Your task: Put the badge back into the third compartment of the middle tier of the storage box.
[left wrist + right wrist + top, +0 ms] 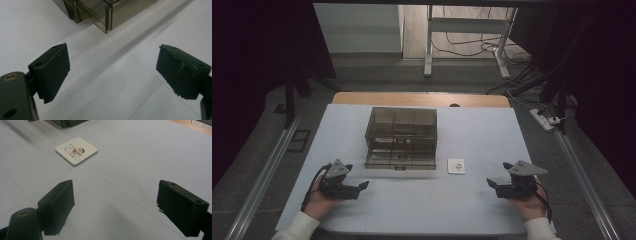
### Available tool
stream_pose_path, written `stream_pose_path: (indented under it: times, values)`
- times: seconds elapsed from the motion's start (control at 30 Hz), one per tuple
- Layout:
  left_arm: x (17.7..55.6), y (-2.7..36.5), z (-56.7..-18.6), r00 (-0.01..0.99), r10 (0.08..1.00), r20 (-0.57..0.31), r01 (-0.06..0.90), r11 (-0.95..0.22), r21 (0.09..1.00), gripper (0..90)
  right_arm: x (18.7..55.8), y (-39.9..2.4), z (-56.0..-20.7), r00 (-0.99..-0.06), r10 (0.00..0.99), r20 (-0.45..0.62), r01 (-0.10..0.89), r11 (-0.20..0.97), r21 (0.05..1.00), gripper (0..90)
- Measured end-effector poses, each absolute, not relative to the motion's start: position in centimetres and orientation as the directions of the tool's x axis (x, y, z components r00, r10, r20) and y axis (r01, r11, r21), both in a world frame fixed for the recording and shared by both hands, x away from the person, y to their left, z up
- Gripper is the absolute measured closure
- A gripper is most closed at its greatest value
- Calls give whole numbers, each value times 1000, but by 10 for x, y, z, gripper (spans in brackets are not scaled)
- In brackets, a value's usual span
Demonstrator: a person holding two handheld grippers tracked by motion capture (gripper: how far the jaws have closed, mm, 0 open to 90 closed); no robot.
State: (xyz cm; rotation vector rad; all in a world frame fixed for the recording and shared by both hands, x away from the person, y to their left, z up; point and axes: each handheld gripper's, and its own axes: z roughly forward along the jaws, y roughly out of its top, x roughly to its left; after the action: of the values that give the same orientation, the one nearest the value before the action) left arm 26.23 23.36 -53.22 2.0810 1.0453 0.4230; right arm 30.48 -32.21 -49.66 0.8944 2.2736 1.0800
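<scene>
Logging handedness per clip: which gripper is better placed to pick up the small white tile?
Right. The right gripper rests open nearer the white tile, which lies ahead of its jaws; the left gripper sits farther off.

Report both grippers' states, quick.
Left gripper: open, holding nothing, near the drawer box.
Right gripper: open, holding nothing, short of the white tile.

The drawer box [105, 12] is cut by the top edge in the left gripper view, so just one corner shows; in the high view the print on the small white tile [456, 165] is too small to read; the drawers' contents stay unclear behind the smoky walls.
</scene>
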Motion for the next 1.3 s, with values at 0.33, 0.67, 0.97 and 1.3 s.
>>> stream_pose_path:
  times: [0.33, 0.67, 0.97, 1.3]
  values:
    - [262, 234, -533, 609, 792, -37, 542, -382, 749, 119, 308, -313, -484, -699, 703, -134, 340, 491, 802, 146]
    - [261, 234, -532, 607, 794, -36, 543, -381, 749, 119, 312, -308, -478, -715, 688, -127, 338, 498, 798, 139]
    - [261, 234, -533, 608, 793, -33, 542, -384, 748, 120, 316, -296, -475, -753, 645, -127, 333, 540, 773, 154]
    - [262, 234, -533, 607, 794, -34, 544, -384, 746, 120, 324, -281, -473, -773, 618, -144, 317, 573, 756, 157]
